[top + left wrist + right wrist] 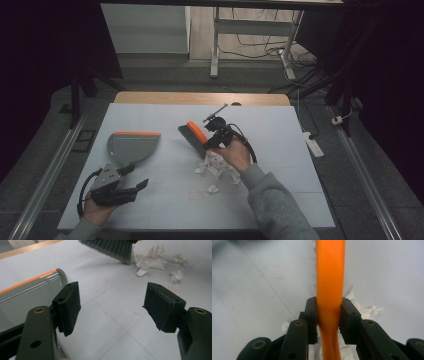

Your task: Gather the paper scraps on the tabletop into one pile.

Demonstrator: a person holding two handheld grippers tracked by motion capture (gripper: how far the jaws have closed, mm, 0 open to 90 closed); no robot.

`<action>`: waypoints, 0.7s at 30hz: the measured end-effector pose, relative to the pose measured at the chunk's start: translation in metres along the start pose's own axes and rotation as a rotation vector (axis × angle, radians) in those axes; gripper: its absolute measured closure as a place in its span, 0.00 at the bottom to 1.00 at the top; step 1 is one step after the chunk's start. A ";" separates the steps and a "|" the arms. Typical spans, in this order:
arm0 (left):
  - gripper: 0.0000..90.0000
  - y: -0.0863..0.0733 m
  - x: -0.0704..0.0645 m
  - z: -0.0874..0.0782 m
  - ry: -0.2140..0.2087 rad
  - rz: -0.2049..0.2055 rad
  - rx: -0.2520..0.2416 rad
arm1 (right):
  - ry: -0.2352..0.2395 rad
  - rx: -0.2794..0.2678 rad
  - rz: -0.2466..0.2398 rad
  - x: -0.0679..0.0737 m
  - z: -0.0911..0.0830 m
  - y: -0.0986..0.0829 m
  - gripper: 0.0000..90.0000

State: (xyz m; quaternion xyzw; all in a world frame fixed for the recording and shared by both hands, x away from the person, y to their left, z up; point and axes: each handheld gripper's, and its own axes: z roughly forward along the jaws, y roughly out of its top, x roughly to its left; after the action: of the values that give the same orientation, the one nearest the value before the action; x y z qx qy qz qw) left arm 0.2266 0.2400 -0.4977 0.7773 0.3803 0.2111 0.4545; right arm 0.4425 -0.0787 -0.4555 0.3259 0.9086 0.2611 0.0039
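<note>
A hand brush [194,135] with an orange back and dark bristles stands on the white table [165,205], its bristles down beside crumpled white paper scraps [216,166]. My right gripper [216,136] is shut on the brush's orange handle [330,290]. A grey dustpan [131,146] with an orange lip lies at the left, its handle toward my left gripper [137,176]. That gripper is open near the table's front left, with nothing between its pads [68,306]. In the left gripper view the dustpan [27,290] lies at left, the brush bristles [110,248] and paper scraps [152,258] beyond.
The table's wooden far edge [200,98] shows behind the white top. A metal stand [250,40] and cables lie on the floor beyond. A white power strip [314,144] lies on the floor at the right of the table.
</note>
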 end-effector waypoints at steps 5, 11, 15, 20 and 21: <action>0.33 0.000 -0.001 0.001 0.001 0.003 0.002 | 0.080 -0.080 -0.083 0.020 -0.027 -0.006 0.78; 0.33 0.000 -0.001 0.001 0.001 0.003 0.002 | 0.145 0.006 -0.170 0.044 -0.035 -0.020 0.78; 0.33 0.001 -0.002 0.001 0.002 0.003 0.001 | 0.114 0.101 -0.214 0.050 -0.021 -0.034 0.78; 0.33 0.001 -0.002 0.001 0.000 0.008 0.004 | 0.025 0.105 -0.200 0.034 -0.009 -0.032 0.78; 0.33 0.001 -0.002 0.001 -0.002 0.007 0.005 | 0.020 0.095 -0.197 0.030 -0.010 -0.030 0.78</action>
State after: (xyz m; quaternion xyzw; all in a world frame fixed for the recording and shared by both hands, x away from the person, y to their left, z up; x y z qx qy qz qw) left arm 0.2263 0.2373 -0.4977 0.7800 0.3777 0.2112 0.4521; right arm 0.3994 -0.0849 -0.4567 0.2322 0.9476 0.2193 0.0052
